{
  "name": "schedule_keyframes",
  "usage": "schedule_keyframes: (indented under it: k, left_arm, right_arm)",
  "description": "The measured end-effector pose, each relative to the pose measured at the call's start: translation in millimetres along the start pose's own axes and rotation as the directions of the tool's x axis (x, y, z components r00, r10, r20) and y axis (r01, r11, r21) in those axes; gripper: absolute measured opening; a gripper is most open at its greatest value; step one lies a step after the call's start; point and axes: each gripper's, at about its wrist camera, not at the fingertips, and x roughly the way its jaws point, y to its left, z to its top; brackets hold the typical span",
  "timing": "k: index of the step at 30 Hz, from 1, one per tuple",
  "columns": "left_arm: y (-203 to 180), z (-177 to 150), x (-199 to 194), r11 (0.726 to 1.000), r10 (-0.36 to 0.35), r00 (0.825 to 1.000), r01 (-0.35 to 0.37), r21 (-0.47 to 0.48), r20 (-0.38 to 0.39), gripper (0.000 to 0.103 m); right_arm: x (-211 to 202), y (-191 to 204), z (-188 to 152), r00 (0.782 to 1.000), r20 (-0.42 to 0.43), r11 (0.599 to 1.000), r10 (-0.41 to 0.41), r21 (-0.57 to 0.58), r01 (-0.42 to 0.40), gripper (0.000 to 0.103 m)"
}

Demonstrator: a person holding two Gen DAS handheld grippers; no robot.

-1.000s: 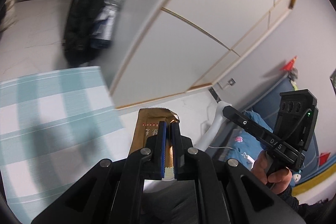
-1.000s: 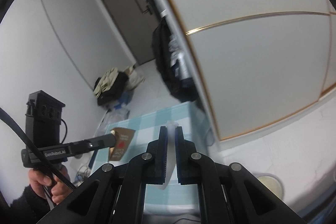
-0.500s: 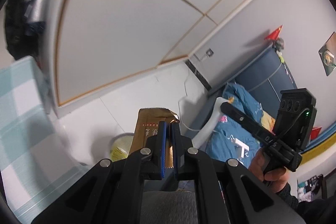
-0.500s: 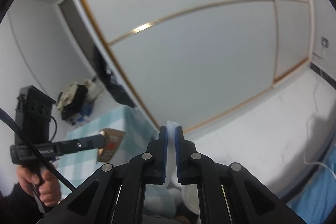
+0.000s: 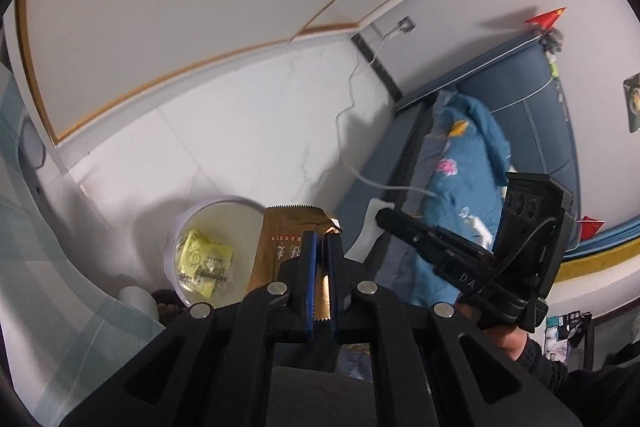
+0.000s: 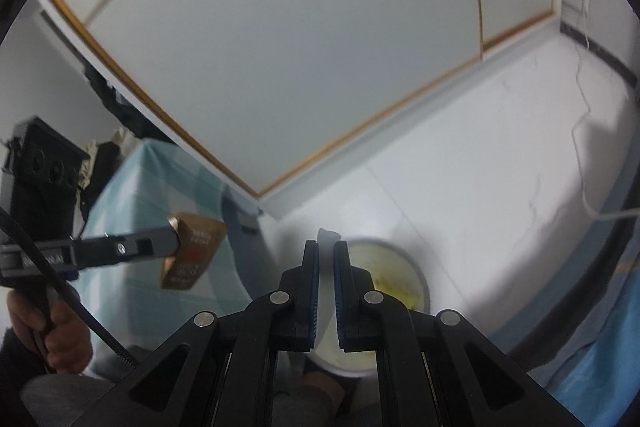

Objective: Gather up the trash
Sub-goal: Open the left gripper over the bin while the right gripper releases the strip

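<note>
Below us, a round white bin (image 5: 216,211) sits on pale marbled floor, yellow wrappers (image 5: 204,261) inside; a blue quilted bed (image 5: 468,195) lies at three o'clock. Our left gripper (image 5: 320,247) is clamped on a glossy brown packet (image 5: 286,239), its long axis upright, serrated edge at twelve o'clock, partly hiding the bin. Our right gripper (image 6: 327,255) pinches a thin white scrap (image 6: 327,237) above the bin.

A home bedroom: a bed (image 5: 460,195) with a blue flowered quilt (image 5: 476,147) stands at the right, a white wardrobe (image 6: 280,47) with sliding doors at the far wall, pale floor tiles (image 5: 248,131), and a charger cable (image 5: 348,131) running from a wall socket (image 5: 405,25).
</note>
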Motion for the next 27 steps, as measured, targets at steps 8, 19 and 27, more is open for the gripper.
schedule_keyframes:
  k: [8, 19, 27]
  left_arm:
    - [11.9, 7.0, 33.5, 0.999, 0.005, 0.997, -0.008, -0.039, -0.079, 0.001]
    - [25.6, 5.8, 72.4, 0.995, 0.033, 0.986, -0.047, -0.087, -0.164, 0.001]
    - [28.3, 0.5, 92.6, 0.991, 0.061, 0.972, -0.087, -0.104, -0.228, 0.001]
  right_arm:
    - [53.0, -19.9, -22.8, 0.992, -0.123, 1.000, 0.008, 0.031, -0.005, 0.017]
    - [59.7, -47.0, -37.8, 0.986, -0.164, 0.994, -0.011, 0.108, 0.029, 0.043]
    - [44.9, -60.9, -38.6, 0.989, -0.139, 0.986, -0.042, 0.155, 0.064, 0.062]
